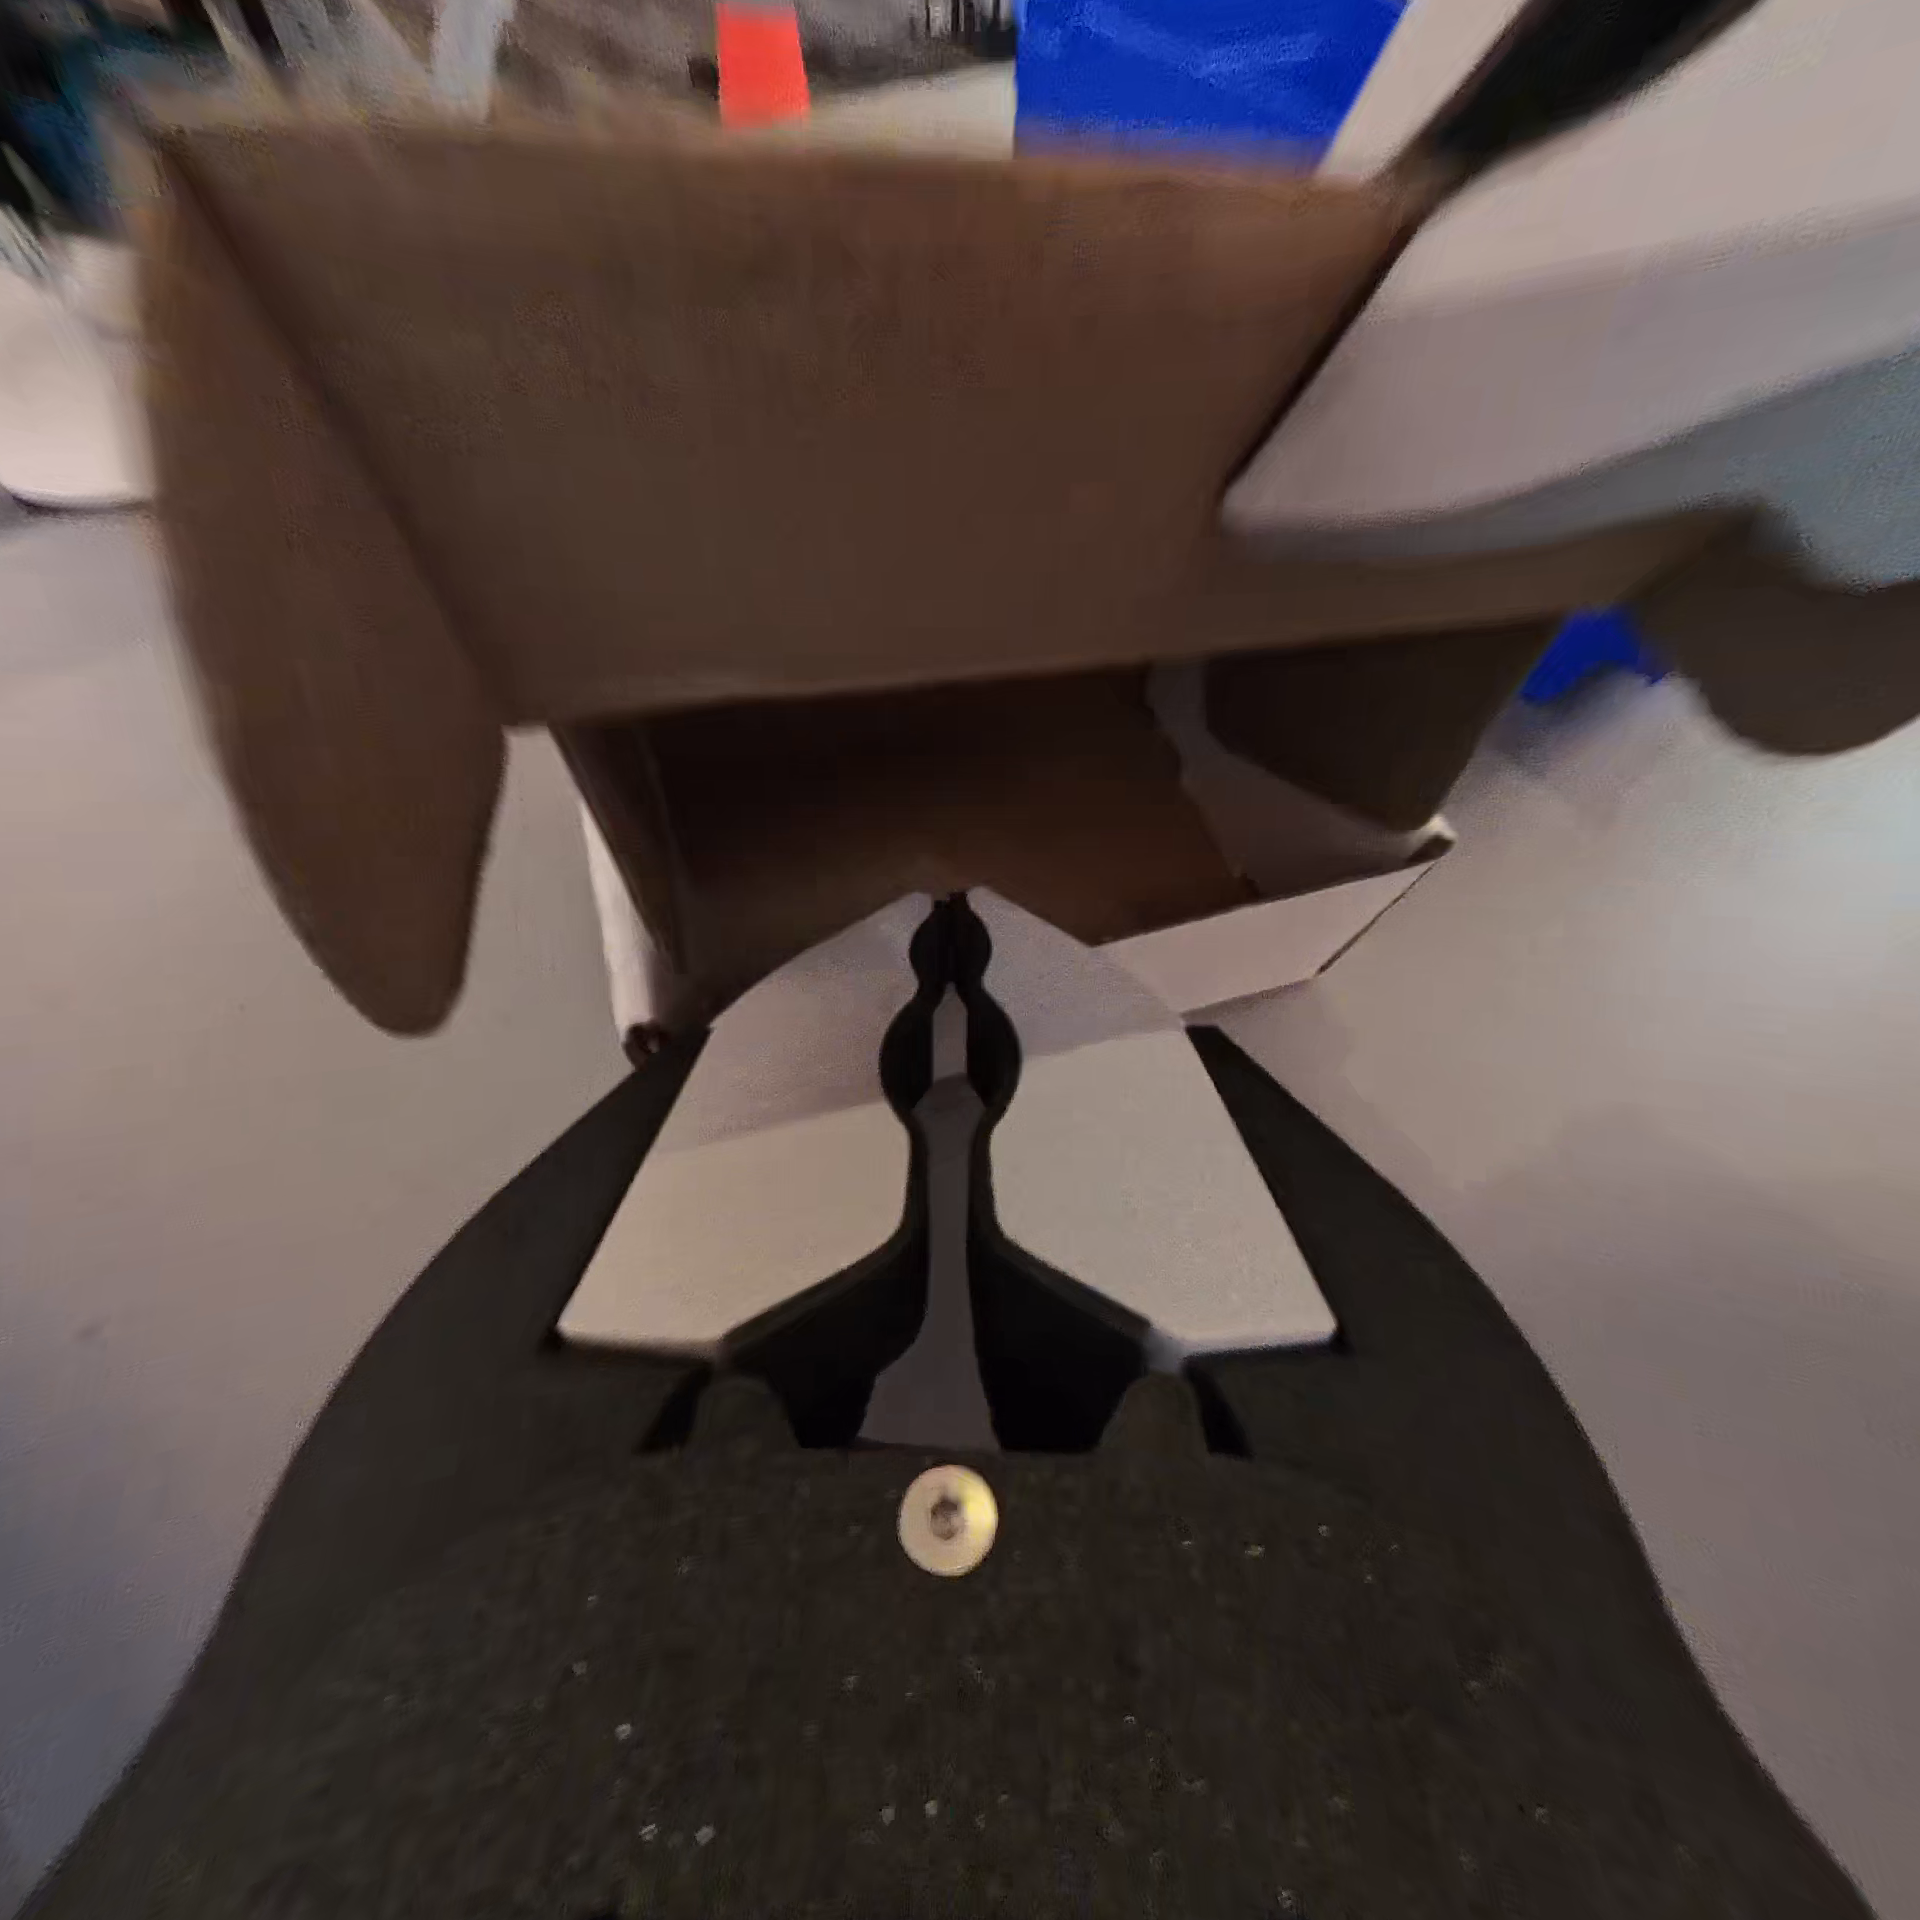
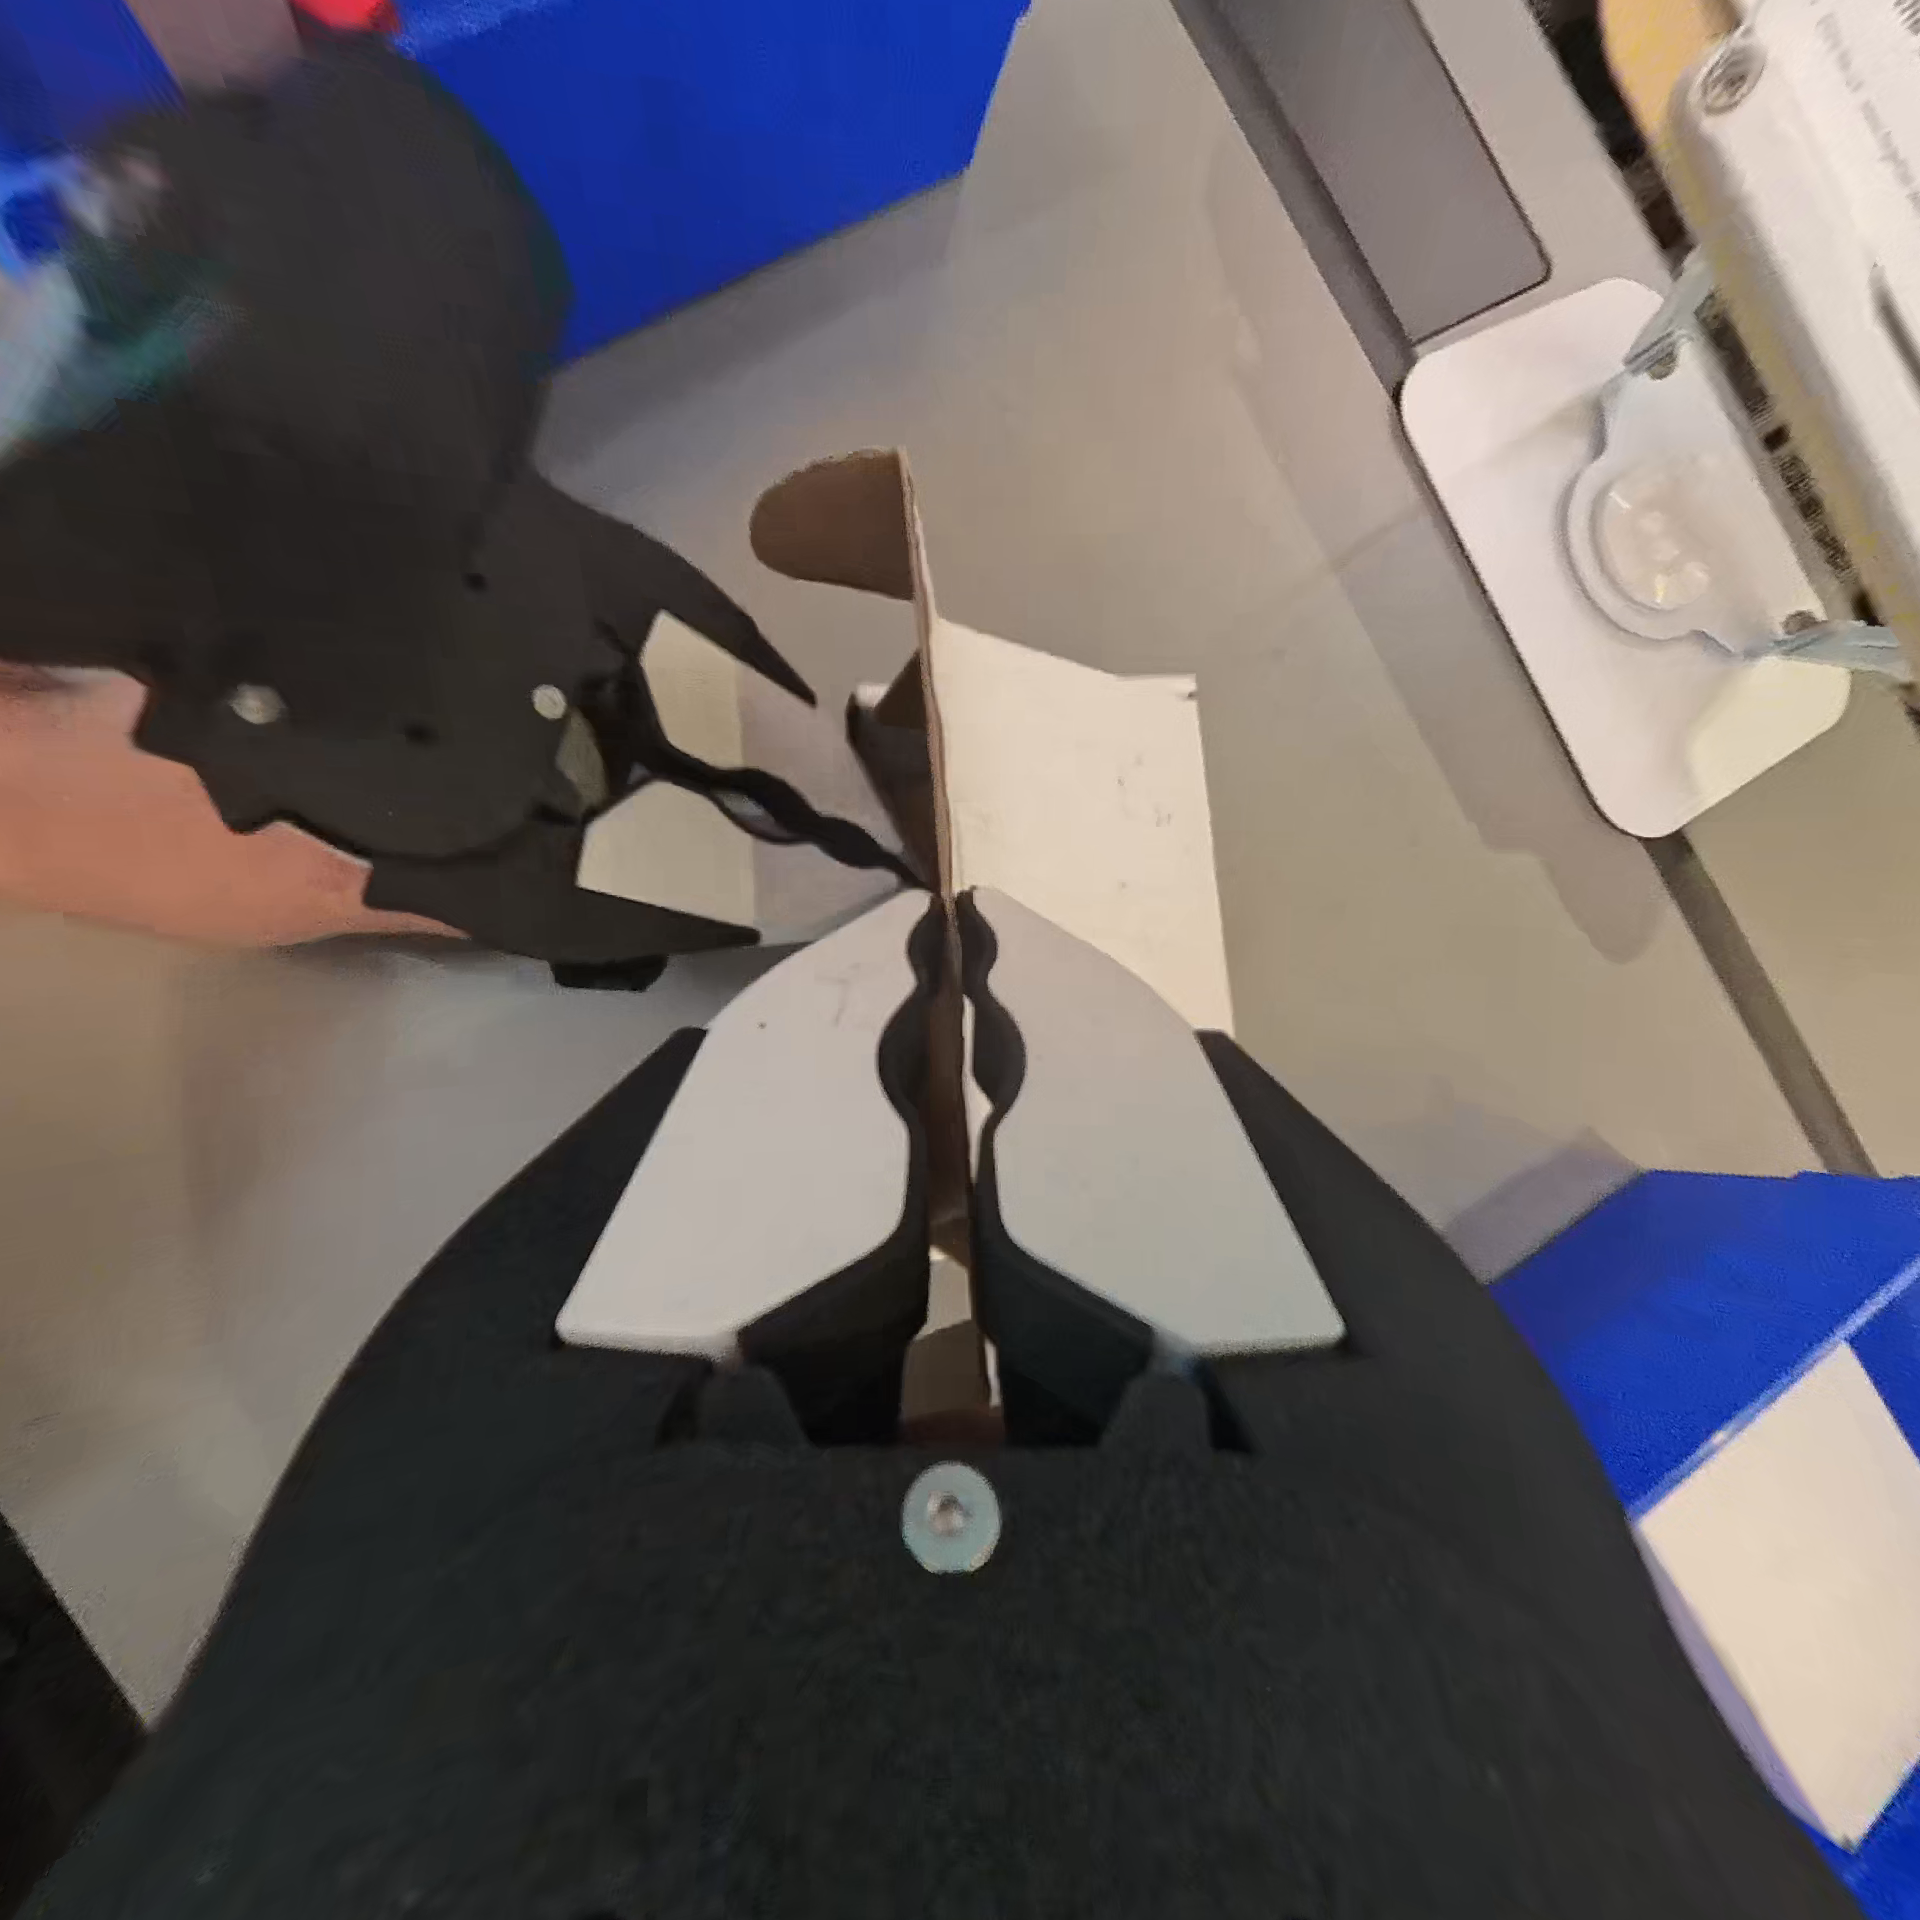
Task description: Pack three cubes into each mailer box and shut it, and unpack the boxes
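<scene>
The left tool has its two black fingers pressed together on the near front edge of the mailer box, pinching the white cardboard wall at their tips. Just beyond those tips the box stands open on the grey tabletop: its brown inside is in shadow, and no cube shows in the part of the interior that can be seen, though most of it is hidden. Above the opening the raised lid fills the upper half of the left wrist view, brown on its inner face, blurred, with a rounded side flap hanging down at the left. Past the lid, something red and a blue bin stand at the far edge, too blurred to tell more. The right tool is likewise clamped, its fingers closed on the thin edge of the lid, which here runs upright between them and ends in a rounded brown tab. To its left the other tool reaches in with a person's hand behind it. Farther off on the right lies a white plastic piece at the tabletop's edge, and a blue and white box sits nearer on that side.
</scene>
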A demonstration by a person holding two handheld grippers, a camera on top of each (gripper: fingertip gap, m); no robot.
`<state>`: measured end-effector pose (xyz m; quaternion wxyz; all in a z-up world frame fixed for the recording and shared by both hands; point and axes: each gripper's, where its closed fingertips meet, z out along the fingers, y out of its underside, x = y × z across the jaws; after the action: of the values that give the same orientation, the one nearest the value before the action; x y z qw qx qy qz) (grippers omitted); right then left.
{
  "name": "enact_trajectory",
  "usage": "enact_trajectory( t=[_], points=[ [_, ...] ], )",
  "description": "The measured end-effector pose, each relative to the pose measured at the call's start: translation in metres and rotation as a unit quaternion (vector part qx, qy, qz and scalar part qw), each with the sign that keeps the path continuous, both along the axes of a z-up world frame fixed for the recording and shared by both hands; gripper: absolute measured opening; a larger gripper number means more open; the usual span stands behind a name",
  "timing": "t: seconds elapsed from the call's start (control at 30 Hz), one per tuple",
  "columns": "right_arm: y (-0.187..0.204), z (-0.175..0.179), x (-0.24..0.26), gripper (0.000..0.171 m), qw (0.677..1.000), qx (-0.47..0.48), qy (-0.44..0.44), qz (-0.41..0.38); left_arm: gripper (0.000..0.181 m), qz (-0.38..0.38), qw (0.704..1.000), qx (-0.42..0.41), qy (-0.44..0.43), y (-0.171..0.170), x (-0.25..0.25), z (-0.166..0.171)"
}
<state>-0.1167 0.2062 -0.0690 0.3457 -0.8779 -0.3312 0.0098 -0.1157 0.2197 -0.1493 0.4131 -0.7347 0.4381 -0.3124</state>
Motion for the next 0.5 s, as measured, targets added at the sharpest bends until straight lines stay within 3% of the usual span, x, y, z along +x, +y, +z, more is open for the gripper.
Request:
enact_trajectory(
  t=[0.17, 0.27, 0.33, 0.5],
  points=[
    [0.033, 0.038, 0.025, 0.002, 0.998, 0.054, -0.021, -0.024, 0.0, -0.005, 1.0, -0.012, 0.009, 0.003, -0.002, -0.003],
    [0.064, 0.052, 0.077, 0.001, 0.983, 0.086, -0.145, -0.066, 0.0, -0.005, 1.0, -0.012, 0.015, 0.004, -0.002, -0.005],
    [0.08, 0.039, 0.108, 0.002, 0.972, 0.053, -0.216, -0.073, 0.0, -0.006, 1.0, -0.009, 0.02, 0.003, -0.001, -0.007],
    [0.103, -0.032, 0.151, 0.001, 0.969, -0.061, -0.216, -0.103, 0.0, -0.005, 1.0, -0.004, 0.021, 0.003, -0.001, -0.006]
  ],
)
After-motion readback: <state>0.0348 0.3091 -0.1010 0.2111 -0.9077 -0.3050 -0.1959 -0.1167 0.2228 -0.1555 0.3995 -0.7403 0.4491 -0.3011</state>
